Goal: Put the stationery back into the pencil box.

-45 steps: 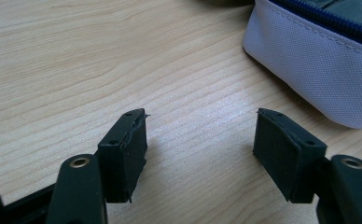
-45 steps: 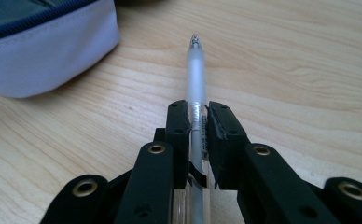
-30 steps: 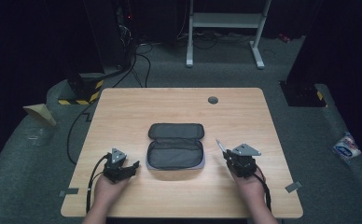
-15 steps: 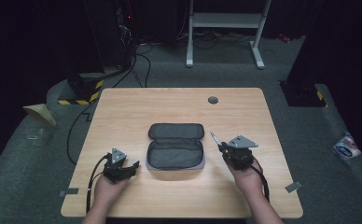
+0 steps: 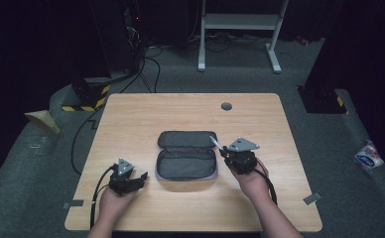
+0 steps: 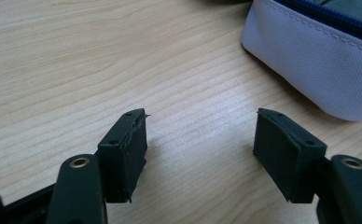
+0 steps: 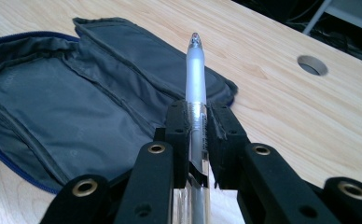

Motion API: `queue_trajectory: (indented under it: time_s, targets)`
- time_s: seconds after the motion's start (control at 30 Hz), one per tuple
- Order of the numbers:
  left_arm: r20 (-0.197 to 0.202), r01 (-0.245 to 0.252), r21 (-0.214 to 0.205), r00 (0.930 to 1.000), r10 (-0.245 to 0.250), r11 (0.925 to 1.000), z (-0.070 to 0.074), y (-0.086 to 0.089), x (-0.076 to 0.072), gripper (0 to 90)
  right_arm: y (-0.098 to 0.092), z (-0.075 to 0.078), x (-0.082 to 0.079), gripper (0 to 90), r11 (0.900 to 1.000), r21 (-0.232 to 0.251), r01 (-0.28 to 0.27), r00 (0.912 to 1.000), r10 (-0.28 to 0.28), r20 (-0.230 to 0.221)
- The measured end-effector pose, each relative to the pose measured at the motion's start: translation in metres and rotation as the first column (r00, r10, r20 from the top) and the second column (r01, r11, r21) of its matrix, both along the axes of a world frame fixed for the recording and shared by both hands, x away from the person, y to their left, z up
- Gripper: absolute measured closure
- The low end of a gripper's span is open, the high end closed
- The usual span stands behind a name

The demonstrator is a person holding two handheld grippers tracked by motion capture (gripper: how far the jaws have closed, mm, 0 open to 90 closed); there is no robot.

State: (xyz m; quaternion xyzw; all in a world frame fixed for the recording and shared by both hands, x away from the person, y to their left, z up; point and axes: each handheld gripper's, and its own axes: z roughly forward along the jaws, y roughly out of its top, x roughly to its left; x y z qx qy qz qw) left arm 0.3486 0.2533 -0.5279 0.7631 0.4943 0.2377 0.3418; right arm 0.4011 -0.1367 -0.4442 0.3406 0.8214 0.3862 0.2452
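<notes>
Pen (image 7: 195,88), a slim translucent plastic barrel, sits clamped in the right gripper (image 7: 198,122) above the fabric pencil case's (image 5: 186,159) right edge. Left gripper (image 6: 200,140) rests wide open and empty over bare wooden table (image 5: 146,114).

Light wooden rectangular table (image 5: 131,119) with a round grey cable hole (image 5: 226,106) toward twelve o'clock, yellow-and-black striped floor strip (image 5: 84,105) at ten, white metal stand (image 5: 240,29) at twelve, crumpled white-and-blue packet (image 5: 369,156) at three.
</notes>
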Motion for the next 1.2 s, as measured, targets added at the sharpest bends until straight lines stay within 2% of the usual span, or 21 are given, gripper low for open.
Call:
queue_trajectory:
  time_s: [0.33, 0.43, 0.73, 0.93, 1.13, 1.2]
  targets:
    - [-0.005, 0.003, -0.006, 1.0000, -0.003, 1.0000, 0.000, 0.002, -0.004, 34.6, 0.032, -0.002, 0.006, 78.7, 0.9964, -0.013, -0.083, 0.9965, 0.083, -0.005]
    - [-0.007, 0.003, -0.006, 1.0000, -0.003, 1.0000, 0.000, 0.002, -0.006, 34.6, 0.049, -0.003, 0.008, 78.7, 0.9905, -0.025, -0.135, 0.9908, 0.135, -0.004]
    - [-0.009, 0.002, -0.008, 1.0000, -0.002, 1.0000, 0.000, 0.003, -0.006, 34.6, 0.077, -0.008, 0.009, 78.7, 0.9780, -0.028, -0.207, 0.9781, 0.206, -0.028]
    - [-0.008, 0.005, -0.008, 1.0000, -0.005, 1.0000, 0.000, 0.003, -0.006, 34.5, 0.102, -0.010, 0.006, 78.6, 0.9613, -0.046, -0.272, 0.9623, 0.271, -0.029]
    - [-0.007, 0.005, -0.006, 1.0000, -0.005, 1.0000, 0.000, 0.003, -0.006, 34.6, 0.111, -0.013, 0.005, 78.6, 0.9559, -0.051, -0.289, 0.9571, 0.288, -0.032]
    - [-0.007, 0.005, -0.006, 1.0000, -0.006, 1.0000, 0.000, 0.003, -0.006, 34.5, 0.113, -0.018, 0.007, 78.5, 0.9486, -0.063, -0.310, 0.9503, 0.307, -0.050]
